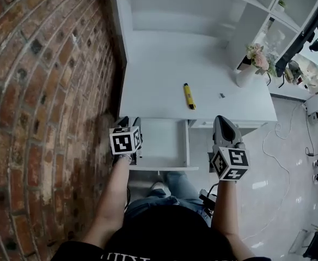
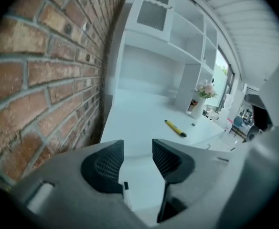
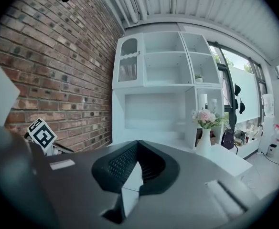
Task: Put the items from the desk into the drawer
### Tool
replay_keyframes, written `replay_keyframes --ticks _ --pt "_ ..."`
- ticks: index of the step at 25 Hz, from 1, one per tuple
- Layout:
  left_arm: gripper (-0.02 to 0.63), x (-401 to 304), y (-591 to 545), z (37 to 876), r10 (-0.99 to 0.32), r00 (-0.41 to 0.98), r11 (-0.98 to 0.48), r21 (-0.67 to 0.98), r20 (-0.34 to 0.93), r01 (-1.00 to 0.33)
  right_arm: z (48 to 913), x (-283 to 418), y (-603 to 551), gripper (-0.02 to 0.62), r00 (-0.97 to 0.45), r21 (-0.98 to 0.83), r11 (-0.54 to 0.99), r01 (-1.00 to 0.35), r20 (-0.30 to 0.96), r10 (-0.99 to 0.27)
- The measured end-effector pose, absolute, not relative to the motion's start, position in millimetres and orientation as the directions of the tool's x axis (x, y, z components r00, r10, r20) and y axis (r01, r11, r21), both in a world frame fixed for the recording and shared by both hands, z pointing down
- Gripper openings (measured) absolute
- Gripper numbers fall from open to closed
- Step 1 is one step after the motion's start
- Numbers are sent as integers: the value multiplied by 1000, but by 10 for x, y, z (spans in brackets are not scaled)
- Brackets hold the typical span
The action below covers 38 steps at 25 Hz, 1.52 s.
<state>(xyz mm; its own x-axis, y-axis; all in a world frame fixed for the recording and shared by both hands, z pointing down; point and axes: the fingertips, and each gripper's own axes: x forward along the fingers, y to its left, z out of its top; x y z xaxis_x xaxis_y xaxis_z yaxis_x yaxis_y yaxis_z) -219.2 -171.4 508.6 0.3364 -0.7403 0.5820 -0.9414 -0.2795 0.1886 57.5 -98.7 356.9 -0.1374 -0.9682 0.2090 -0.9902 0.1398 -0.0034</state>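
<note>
Yellow against the white desk (image 1: 164,58), the pen (image 1: 189,96) lies flat near the desk's front edge. It is just behind the right end of the drawer (image 1: 185,145), which is pulled open below the left part of the desk. A small dark thing (image 1: 222,95) lies on the desktop to the right of the pen, apart from it. A white vase (image 1: 245,76) of pink flowers stands at the right rear, by the shelves. The left gripper (image 1: 129,120) hangs over the drawer's left side, beside the brick wall (image 1: 39,118). Its jaws stand a narrow way apart with nothing between them, and only white surface shows through the gap. The right gripper (image 1: 224,122) is held in front of the desk, to the right of the drawer, its jaws closed tip to tip and empty. Neither gripper touches the pen.
</note>
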Motion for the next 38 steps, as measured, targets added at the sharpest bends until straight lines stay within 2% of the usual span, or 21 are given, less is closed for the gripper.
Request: replay_keyframes --ticks 4,9,17,27,38 --pt "193 -2170 -1747 4658 -804 356 -322 153 476 -934 3461 581 -921 3 -127 15 132 -991 192 -973" --pt "196 -1997 -1789 4273 -841 386 -336 194 378 -922 3427 695 -949 3 -123 35 131 -991 182 -976" --pt "196 -1512 -1949 3998 -865 389 -364 138 316 -921 3495 1133 -1106 3 -129 25 136 -990 194 -973" --pt "196 -803 -2262 4089 -878 356 -338 111 320 -935 3687 1825 -1540 3 -182 10 190 -982 234 -955" --pt "196 78 -2660 4714 -825 336 -331 93 455 -939 4195 2679 -1936 3 -202 -42 199 -979 329 -923"
